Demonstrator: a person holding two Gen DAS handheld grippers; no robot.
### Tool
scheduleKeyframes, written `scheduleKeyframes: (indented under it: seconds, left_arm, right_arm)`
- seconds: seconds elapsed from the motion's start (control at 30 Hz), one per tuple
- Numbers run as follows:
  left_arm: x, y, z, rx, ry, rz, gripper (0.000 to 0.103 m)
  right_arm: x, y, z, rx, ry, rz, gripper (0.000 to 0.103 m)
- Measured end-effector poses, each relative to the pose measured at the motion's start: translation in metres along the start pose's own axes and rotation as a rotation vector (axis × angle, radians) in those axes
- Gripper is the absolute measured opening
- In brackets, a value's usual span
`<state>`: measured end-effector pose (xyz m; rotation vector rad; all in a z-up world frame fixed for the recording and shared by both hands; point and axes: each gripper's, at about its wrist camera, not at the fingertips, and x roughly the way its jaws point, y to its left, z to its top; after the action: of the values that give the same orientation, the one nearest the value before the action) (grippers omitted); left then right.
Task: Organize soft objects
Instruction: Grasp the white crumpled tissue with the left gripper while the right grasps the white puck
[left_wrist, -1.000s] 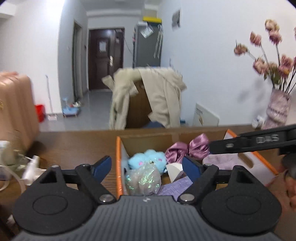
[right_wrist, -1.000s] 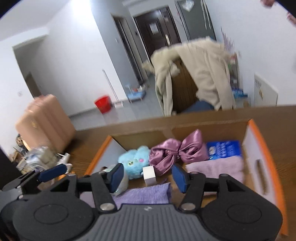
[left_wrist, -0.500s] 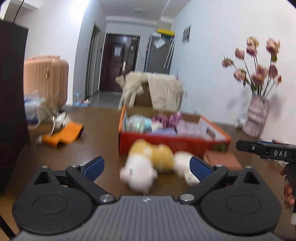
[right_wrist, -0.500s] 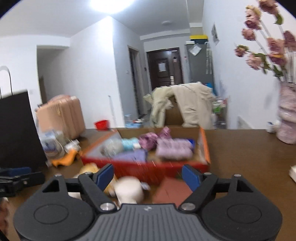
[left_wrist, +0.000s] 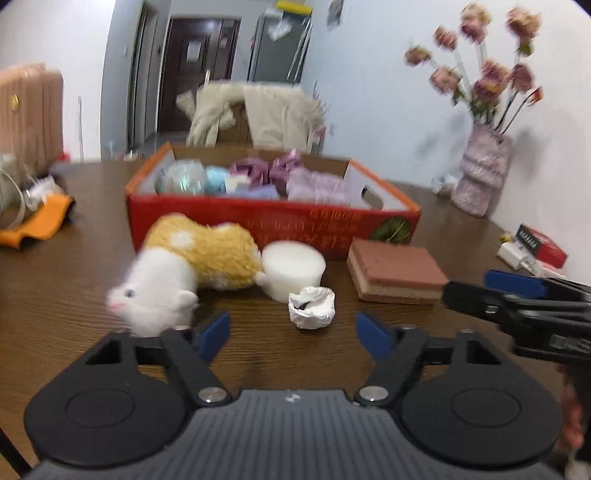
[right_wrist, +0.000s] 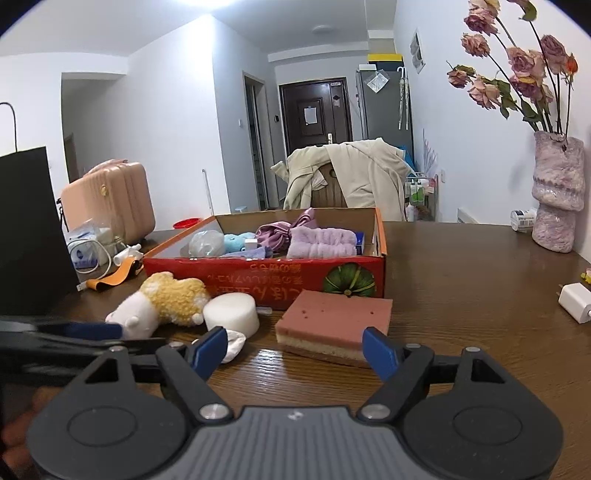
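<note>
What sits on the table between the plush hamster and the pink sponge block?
A white foam cylinder stands against the plush hamster, with a crumpled white wad just in front of it; then bare table before the pink sponge block. Both wrist views show this.

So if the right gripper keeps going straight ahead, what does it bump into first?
Most likely the pink sponge block on the table: it lies just ahead between the open jaws of the right gripper. Depth is hard to judge.
</note>
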<state>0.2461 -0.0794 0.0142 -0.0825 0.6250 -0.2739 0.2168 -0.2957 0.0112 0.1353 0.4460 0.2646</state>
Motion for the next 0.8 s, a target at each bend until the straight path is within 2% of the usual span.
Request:
scheduleKeyframes:
  seconds: [0.2, 0.23, 0.3, 0.33, 0.4, 0.47, 0.53, 0.63, 0.73, 0.8]
  left_arm:
    - [0.050, -0.019, 0.009, 0.042, 0.030, -0.005, 0.072]
    - [0.057, -0.021, 0.011, 0.046, 0.041, 0.005, 0.067]
    - [0.065, -0.022, 0.013, 0.052, 0.052, -0.008, 0.047]
    - [0.068, -0.021, 0.013, 0.052, 0.073, -0.020, 0.030]
    - [0.063, -0.018, 0.012, 0.061, 0.070, -0.016, 0.023]
    - [0.048, -0.015, 0.012, 0.071, 0.044, -0.014, 0.021]
    - [0.023, -0.004, 0.010, 0.059, 0.004, -0.045, 0.021]
    - [-0.008, 0.020, 0.004, 0.020, -0.012, -0.047, 0.021]
    - [-0.030, 0.045, -0.001, -0.027, -0.031, -0.032, 0.021]
    - [-0.037, 0.058, -0.003, -0.050, -0.040, 0.002, 0.021]
  right_arm:
    - [0.005, -0.007, 0.003, 0.012, 0.003, -0.015, 0.079]
    - [0.006, -0.007, 0.004, 0.009, 0.005, -0.013, 0.079]
    - [0.009, -0.005, 0.005, 0.004, 0.008, -0.008, 0.079]
    - [0.011, -0.004, 0.006, -0.001, 0.008, -0.005, 0.079]
    - [0.016, 0.000, 0.011, -0.008, 0.000, 0.008, 0.079]
    - [0.026, 0.007, 0.017, -0.024, 0.005, 0.026, 0.079]
    - [0.040, 0.018, 0.022, -0.059, 0.017, 0.048, 0.079]
    - [0.074, 0.038, 0.026, -0.118, 0.061, 0.107, 0.079]
    - [0.115, 0.059, 0.026, -0.183, 0.122, 0.146, 0.068]
    - [0.139, 0.069, 0.025, -0.216, 0.175, 0.101, 0.061]
